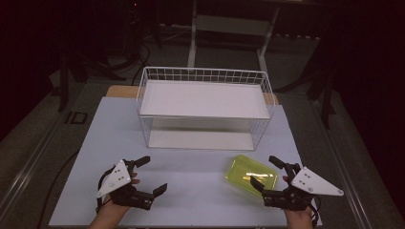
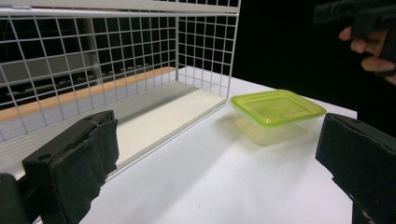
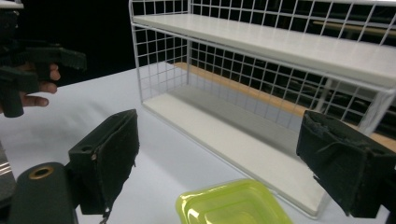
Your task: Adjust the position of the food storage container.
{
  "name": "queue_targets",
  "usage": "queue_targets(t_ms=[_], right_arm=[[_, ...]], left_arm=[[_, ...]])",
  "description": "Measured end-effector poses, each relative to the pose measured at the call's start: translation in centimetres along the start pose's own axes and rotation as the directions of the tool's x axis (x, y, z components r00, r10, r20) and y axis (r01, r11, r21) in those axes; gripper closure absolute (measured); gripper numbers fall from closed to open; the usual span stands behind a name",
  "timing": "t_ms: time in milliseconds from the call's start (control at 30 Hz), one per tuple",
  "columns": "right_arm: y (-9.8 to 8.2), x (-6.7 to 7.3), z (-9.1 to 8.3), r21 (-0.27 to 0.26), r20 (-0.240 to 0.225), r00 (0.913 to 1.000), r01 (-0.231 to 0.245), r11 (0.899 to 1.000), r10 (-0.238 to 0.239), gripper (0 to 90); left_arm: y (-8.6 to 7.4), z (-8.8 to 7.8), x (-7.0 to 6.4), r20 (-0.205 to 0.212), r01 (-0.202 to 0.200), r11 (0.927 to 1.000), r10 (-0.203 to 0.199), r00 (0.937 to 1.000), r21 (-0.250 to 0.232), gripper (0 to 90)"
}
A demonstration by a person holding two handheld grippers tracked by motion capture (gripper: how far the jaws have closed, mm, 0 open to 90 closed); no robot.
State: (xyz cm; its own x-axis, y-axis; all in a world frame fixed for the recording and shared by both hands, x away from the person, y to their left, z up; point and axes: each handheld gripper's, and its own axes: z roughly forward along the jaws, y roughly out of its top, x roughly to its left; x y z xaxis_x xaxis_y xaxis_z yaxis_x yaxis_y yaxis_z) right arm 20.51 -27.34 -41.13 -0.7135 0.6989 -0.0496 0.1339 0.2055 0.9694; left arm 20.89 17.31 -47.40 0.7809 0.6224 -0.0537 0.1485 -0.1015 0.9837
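Note:
A clear plastic container with a yellow-green lid [image 1: 251, 174] lies on the white table, in front of the right end of the wire rack. From the left gripper view the container [image 2: 276, 112] sits ahead and to the right; in the right gripper view its lid [image 3: 233, 205] lies low between the jaws. My left gripper [image 1: 154, 174] is at the front left, open and empty. Just right of the container is my right gripper [image 1: 265, 171], open, with its jaws apart from the lid.
A white wire rack [image 1: 204, 108] with two white shelves stands mid-table, its open front facing me; it is seen close up as the rack [image 2: 112, 60] and the rack [image 3: 261, 65]. A wooden strip [image 1: 119, 90] runs behind it. Dark floor and stands surround the table [image 1: 191, 191].

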Motion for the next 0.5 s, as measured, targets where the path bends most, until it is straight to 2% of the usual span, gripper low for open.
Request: queue_targets(t_ms=[67,133,167,267,400,467,500], right_arm=[[0.4,0.0,-0.4,-0.017,-0.001,1.0000,0.005,1.000,-0.005,12.7],[0.6,0.0,-0.6,-0.012,0.007,1.0000,0.006,1.000,-0.006,12.7],[1.0,-0.2,-0.9,-0.008,0.017,0.9999,-0.001,1.000,0.001,12.6],[1.1,-0.4,-1.0,-0.003,0.007,0.9999,-0.008,1.000,0.008,12.6],[1.2,-1.3,-0.5,0.066,0.050,0.9987,-0.013,0.998,0.010,12.2],[0.9,-1.9,-0.3,0.090,0.006,0.9992,-0.040,0.995,0.040,12.3],[0.7,-2.1,-0.2,0.102,0.013,0.9986,-0.052,0.993,0.051,14.1]], left_arm=[[-0.1,0.3,-0.1,0.010,-0.001,1.0000,0.001,0.9999,0.000,0.0],[-0.1,0.3,-0.1,0.010,-0.001,1.0000,0.001,0.9999,0.000,0.0],[-0.2,0.5,-0.3,0.024,0.002,1.0000,-0.003,0.9997,0.003,0.0],[-0.3,0.9,-0.8,0.042,-0.012,0.9998,0.012,0.9990,0.015,0.0],[-0.4,1.3,-1.1,0.059,-0.014,0.9997,0.012,0.9982,0.022,0.0],[-0.5,1.3,-1.2,0.060,-0.016,0.9995,0.014,0.9981,0.027,0.0],[-0.5,1.3,-1.2,0.059,-0.016,0.9995,0.014,0.9981,0.028,0.0]])
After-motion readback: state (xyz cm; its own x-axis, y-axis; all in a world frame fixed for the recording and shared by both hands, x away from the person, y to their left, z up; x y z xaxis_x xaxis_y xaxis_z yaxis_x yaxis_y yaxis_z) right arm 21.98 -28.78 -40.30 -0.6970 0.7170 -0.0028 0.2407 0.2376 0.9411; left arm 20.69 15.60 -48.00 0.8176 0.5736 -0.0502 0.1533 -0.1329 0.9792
